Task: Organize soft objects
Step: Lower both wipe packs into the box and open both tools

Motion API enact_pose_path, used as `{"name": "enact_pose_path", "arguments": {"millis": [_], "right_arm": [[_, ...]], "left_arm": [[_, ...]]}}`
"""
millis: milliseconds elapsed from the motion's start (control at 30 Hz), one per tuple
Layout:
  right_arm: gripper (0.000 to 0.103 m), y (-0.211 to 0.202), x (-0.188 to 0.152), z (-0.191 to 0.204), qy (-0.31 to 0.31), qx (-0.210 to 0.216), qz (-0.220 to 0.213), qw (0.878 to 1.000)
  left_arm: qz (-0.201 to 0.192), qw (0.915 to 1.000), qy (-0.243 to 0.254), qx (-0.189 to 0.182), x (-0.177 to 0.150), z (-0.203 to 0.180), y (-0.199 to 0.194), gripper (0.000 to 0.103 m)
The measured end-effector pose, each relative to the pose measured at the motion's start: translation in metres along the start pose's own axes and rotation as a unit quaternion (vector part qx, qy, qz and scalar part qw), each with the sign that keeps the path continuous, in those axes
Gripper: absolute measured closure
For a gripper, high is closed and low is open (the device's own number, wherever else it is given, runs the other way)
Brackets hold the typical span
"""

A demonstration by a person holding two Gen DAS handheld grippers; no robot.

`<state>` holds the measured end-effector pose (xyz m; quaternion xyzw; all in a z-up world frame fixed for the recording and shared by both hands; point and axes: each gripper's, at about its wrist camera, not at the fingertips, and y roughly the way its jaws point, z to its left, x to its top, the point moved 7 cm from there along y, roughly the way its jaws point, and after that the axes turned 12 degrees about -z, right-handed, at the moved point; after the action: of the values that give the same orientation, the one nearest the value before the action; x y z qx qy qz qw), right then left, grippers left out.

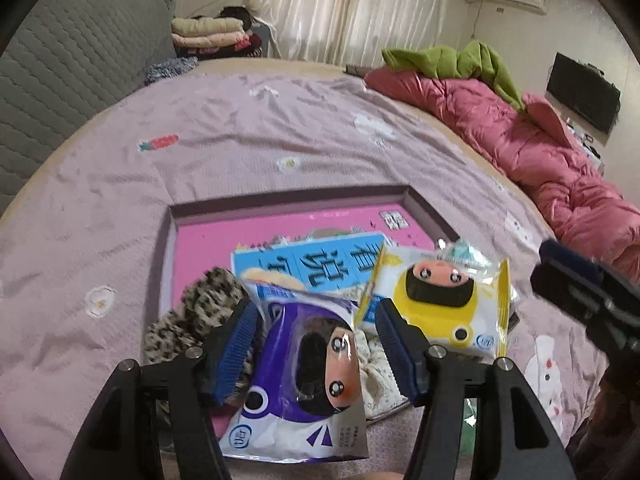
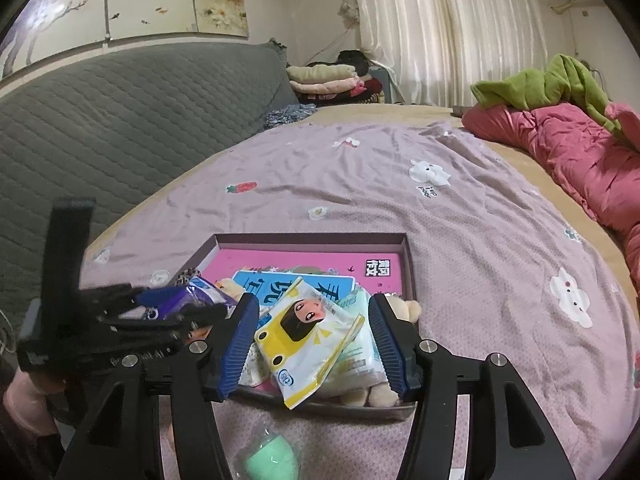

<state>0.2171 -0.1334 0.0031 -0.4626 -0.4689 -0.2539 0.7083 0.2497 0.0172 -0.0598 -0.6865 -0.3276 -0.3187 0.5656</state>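
A shallow box (image 1: 288, 196) lies on the lilac bed sheet with a pink book (image 1: 240, 236) in its bottom. Soft things are piled in its near end. A purple tissue pack (image 1: 304, 368) lies between the blue pads of my left gripper (image 1: 317, 306), which is open and does not press on it. Beside it are a leopard-print fabric piece (image 1: 200, 312) and a yellow tissue pack (image 1: 440, 300). In the right wrist view the yellow pack (image 2: 308, 340) sits tilted between the spread pads of my open right gripper (image 2: 314, 300). A tan plush bear (image 2: 404, 308) lies under that pack.
A mint-green soft item (image 2: 268, 460) lies on the sheet in front of the box. A pink quilt (image 1: 540, 152) with a green garment (image 1: 448, 60) runs along the right side. A grey padded headboard (image 2: 120, 120) and folded clothes (image 1: 208, 32) stand behind.
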Motion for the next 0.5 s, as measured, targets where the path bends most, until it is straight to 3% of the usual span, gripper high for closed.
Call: {"name": "enact_pose_path", "arguments": {"millis": [300, 500], "right_arm": [[0.040, -0.017, -0.013, 0.008, -0.008, 0.006, 0.010, 1.000], [0.036, -0.031, -0.030, 0.022, -0.020, 0.019, 0.028, 0.999]], "left_arm": [[-0.028, 0.9993, -0.014, 0.018, 0.013, 0.019, -0.019, 0.041], [-0.027, 0.9994, -0.008, 0.019, 0.001, 0.018, -0.040, 0.041]]}}
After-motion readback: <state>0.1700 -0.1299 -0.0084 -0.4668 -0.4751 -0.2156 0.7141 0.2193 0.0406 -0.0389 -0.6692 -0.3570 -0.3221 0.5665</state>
